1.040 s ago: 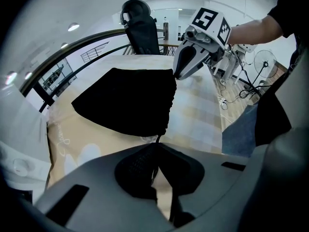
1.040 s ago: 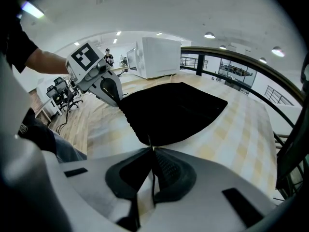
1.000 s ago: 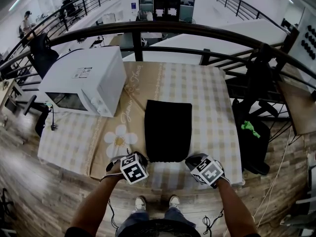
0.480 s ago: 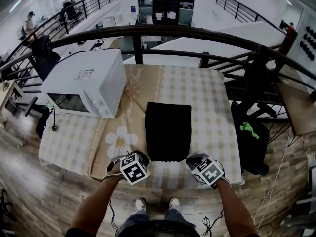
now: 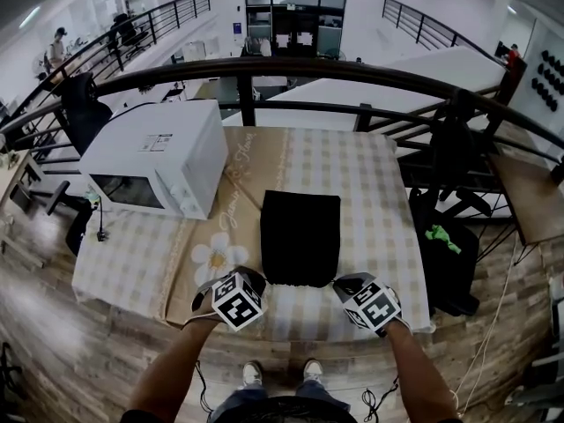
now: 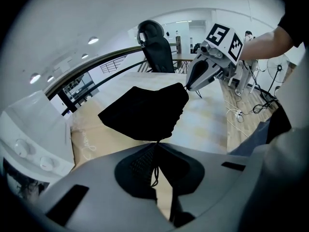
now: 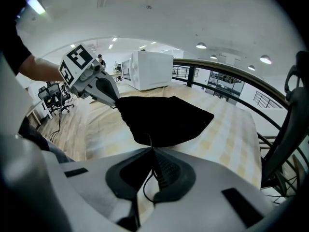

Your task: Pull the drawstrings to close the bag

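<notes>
A flat black drawstring bag lies on the checked tablecloth, its mouth edge towards me. My left gripper is at the bag's near left corner and my right gripper at its near right corner. In the left gripper view the left gripper is shut on a thin black drawstring that runs up to the bag. In the right gripper view the right gripper is shut on the other drawstring, which leads to the bag. The bag's mouth edge looks gathered at both corners.
A white microwave stands on the table's far left. A dark railing curves behind the table. To the right, on the floor, sits a black chair with a green item on it. The table's near edge runs just under both grippers.
Both grippers have lifted a little while still shut on the cords. The bag has stayed in place on the cloth.
</notes>
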`<action>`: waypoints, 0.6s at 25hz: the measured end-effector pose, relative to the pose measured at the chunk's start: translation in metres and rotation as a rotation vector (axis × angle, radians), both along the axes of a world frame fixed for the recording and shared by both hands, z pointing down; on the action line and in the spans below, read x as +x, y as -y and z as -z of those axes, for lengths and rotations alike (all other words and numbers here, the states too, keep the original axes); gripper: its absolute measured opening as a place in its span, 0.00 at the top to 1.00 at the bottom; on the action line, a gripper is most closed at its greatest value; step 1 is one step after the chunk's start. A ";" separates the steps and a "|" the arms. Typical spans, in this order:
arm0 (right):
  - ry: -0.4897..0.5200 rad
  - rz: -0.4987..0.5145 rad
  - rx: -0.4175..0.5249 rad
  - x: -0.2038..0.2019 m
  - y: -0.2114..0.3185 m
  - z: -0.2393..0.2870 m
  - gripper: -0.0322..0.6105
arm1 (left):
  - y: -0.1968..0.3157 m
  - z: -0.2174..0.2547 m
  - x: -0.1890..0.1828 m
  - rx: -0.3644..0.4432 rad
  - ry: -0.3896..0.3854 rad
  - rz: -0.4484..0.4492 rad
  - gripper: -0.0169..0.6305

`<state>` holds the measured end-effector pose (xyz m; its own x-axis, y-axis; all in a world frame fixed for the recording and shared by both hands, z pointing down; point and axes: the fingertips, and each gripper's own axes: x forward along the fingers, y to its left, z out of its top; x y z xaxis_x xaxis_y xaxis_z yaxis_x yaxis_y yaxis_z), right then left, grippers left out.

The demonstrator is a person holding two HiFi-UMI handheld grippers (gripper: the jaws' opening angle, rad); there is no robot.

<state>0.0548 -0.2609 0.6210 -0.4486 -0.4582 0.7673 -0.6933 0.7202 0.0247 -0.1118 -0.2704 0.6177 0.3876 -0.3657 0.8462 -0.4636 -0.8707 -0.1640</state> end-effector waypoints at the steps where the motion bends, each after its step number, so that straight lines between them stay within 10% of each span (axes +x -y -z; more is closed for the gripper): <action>1: 0.001 -0.003 0.006 0.000 0.001 0.003 0.91 | 0.002 0.003 -0.001 0.010 -0.005 0.009 0.93; 15: 0.057 -0.107 0.106 0.002 0.021 0.046 0.91 | 0.019 0.047 -0.002 0.151 -0.082 0.105 0.93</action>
<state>0.0563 -0.2820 0.5748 -0.4342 -0.5827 0.6869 -0.7683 0.6377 0.0553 -0.1141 -0.2895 0.5704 0.4058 -0.5279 0.7461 -0.5679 -0.7852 -0.2467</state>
